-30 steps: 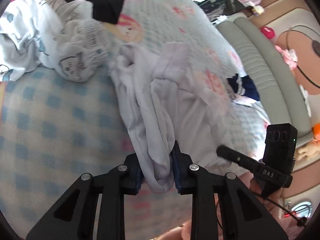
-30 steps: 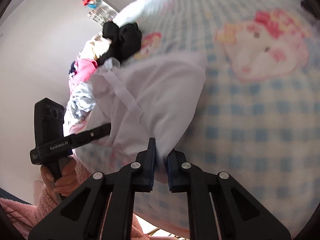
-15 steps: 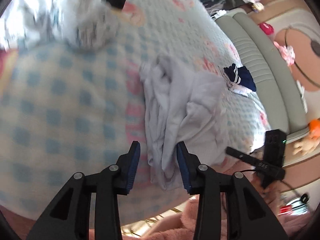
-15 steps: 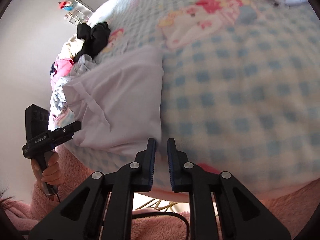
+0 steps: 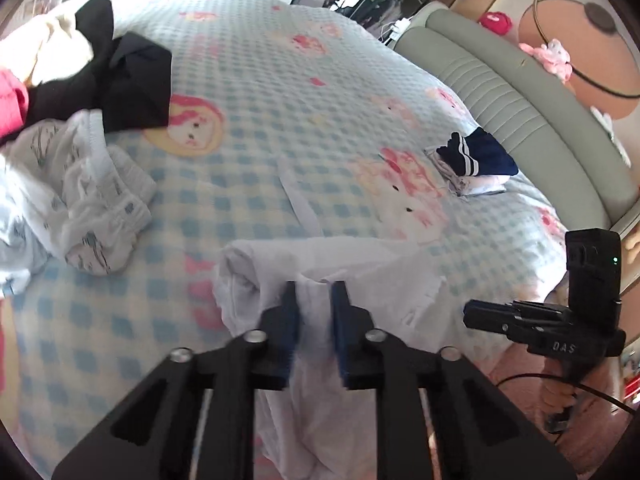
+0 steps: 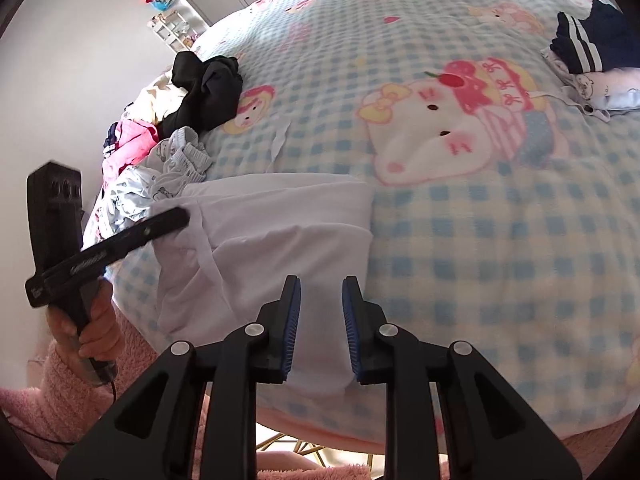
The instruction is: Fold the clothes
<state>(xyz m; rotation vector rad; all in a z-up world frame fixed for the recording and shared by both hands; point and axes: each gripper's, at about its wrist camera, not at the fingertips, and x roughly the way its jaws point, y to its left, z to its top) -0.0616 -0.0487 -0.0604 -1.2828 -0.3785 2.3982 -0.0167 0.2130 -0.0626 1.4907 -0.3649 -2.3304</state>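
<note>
A white garment [image 5: 360,264] lies flattened on the checked bedspread [image 5: 260,80] at the near edge of the bed, its lower part hanging over the side. My left gripper [image 5: 314,292] is shut on a fold at the white garment's [image 6: 280,216] left end. My right gripper [image 6: 320,288] stands open over the right half, with cloth lying between and under its fingers. In the left wrist view, the right gripper [image 5: 472,314] shows from the side at the far right. In the right wrist view, the left gripper [image 6: 176,216] shows with a hand on its handle.
A heap of unfolded clothes [image 5: 80,192] with a black garment [image 5: 132,80] sits at the left of the bed. A small folded stack topped by a navy striped piece [image 6: 592,48] lies at the right, near the grey padded headboard [image 5: 520,92].
The garment has been laid flat at the bed edge. The right gripper has opened and let it go. The left gripper opened, then closed again on a fold.
</note>
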